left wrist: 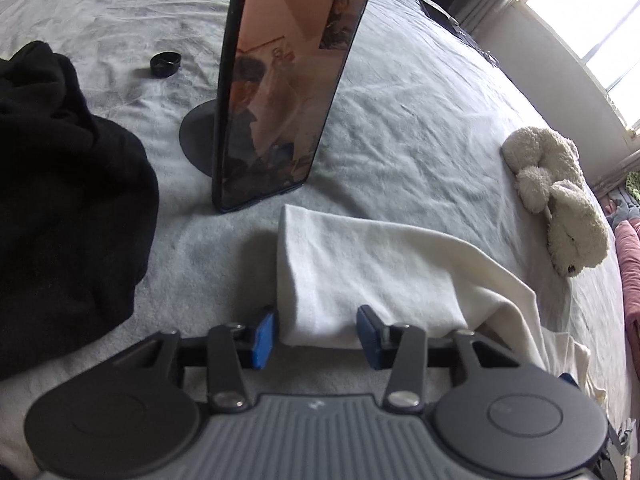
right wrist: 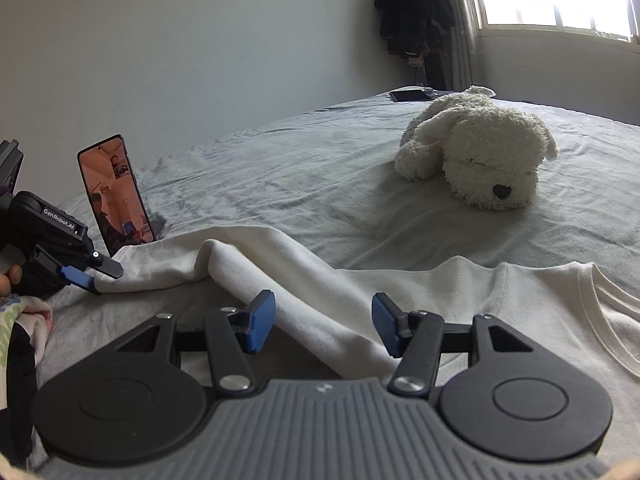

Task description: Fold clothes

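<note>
Left wrist view:
Shirt: the white shirt [left wrist: 372, 276] lies on the grey bed [left wrist: 420, 120], its sleeve end reaching in between the blue pads.
Left tongs: the left tongs [left wrist: 316, 336] stand wide open, pads either side of the sleeve edge, gripping nothing; likely set there to take or let go of the cuff.
Obstacles: a phone on a stand [left wrist: 280, 88] rises just beyond the sleeve, a black garment [left wrist: 68, 200] heaps at the left, a small black ring [left wrist: 165, 64] lies farther off, and a plush dog [left wrist: 560, 196] sits at the right.

Right wrist view:
Right tongs: the right tongs [right wrist: 323, 326] gape wide over a rolled ridge of the sleeve, clamping nothing.
Shirt body: flat at the right, neckline showing.
Stage: a sleeve folding in, or equally being spread out.
</note>
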{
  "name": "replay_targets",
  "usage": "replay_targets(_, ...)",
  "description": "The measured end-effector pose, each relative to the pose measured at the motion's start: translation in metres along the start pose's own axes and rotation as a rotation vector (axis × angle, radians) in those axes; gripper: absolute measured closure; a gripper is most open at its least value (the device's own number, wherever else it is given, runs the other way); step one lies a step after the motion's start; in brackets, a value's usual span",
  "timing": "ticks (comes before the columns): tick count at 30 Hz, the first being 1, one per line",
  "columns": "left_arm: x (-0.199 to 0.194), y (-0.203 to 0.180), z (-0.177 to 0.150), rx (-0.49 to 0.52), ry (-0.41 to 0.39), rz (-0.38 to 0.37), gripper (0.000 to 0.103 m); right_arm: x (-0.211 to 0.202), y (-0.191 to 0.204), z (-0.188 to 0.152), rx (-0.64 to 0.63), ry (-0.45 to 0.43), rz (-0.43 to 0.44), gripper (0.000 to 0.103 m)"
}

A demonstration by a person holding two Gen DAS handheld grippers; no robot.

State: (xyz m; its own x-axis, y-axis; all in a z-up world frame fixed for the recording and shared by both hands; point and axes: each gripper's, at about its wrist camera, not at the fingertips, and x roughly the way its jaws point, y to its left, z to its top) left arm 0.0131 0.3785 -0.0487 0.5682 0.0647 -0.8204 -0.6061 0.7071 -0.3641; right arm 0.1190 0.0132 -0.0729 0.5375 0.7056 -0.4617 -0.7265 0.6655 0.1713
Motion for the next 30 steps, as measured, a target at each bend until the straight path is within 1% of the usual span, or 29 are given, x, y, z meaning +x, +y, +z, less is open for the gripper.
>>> replay_targets(1,-0.001,-0.001,-0.001,0.016,-0.006,0.015,0.085,0.001,0.002,0.0,-0.007,0.002,0.0,0.045)
replay_targets(2,-0.003,-0.001,0.001,0.028,-0.016,0.016,0.089,0.002,0.003,-0.001,-0.016,0.004,-0.006,0.045)
replay_targets(4,-0.01,0.0,0.003,0.034,-0.05,0.021,0.09,0.003,0.004,-0.001,-0.03,0.006,-0.017,0.045)
replay_targets(8,-0.033,-0.004,0.009,0.118,-0.182,0.136,0.092,0.0,0.001,0.0,-0.02,-0.002,-0.005,0.045)
replay_targets(10,-0.034,-0.001,0.013,0.134,-0.196,0.186,0.092,-0.003,-0.001,0.002,-0.003,-0.007,0.019,0.045)
replay_targets(12,-0.033,0.002,0.016,0.148,-0.198,0.245,0.103,-0.004,-0.005,0.002,0.029,-0.011,0.036,0.045)
replay_targets(13,-0.032,0.003,0.017,0.154,-0.199,0.273,0.103,-0.005,-0.008,0.002,0.048,-0.014,0.038,0.045)
replay_targets(14,-0.033,0.004,0.017,0.154,-0.202,0.285,0.103,-0.003,-0.009,0.001,0.056,-0.006,0.028,0.045)
replay_targets(16,-0.038,0.004,0.018,0.152,-0.214,0.264,0.101,0.001,-0.011,-0.001,0.07,0.014,0.004,0.045)
replay_targets(18,-0.041,-0.003,0.016,0.175,-0.235,0.248,0.1,0.007,-0.009,-0.004,0.06,0.045,-0.012,0.045)
replay_targets(20,-0.037,-0.014,0.011,0.215,-0.228,0.208,0.094,0.012,-0.005,-0.007,0.041,0.068,-0.022,0.044)
replay_targets(22,-0.034,-0.026,0.005,0.255,-0.221,0.168,0.081,0.014,-0.002,-0.009,0.018,0.077,-0.022,0.043)
replay_targets(24,-0.028,-0.044,-0.004,0.292,-0.209,0.126,0.077,0.015,-0.001,-0.009,0.018,0.076,-0.021,0.043)
replay_targets(30,-0.01,-0.096,-0.03,0.404,-0.173,0.0,0.075,0.009,-0.006,-0.004,0.069,0.048,-0.013,0.045)
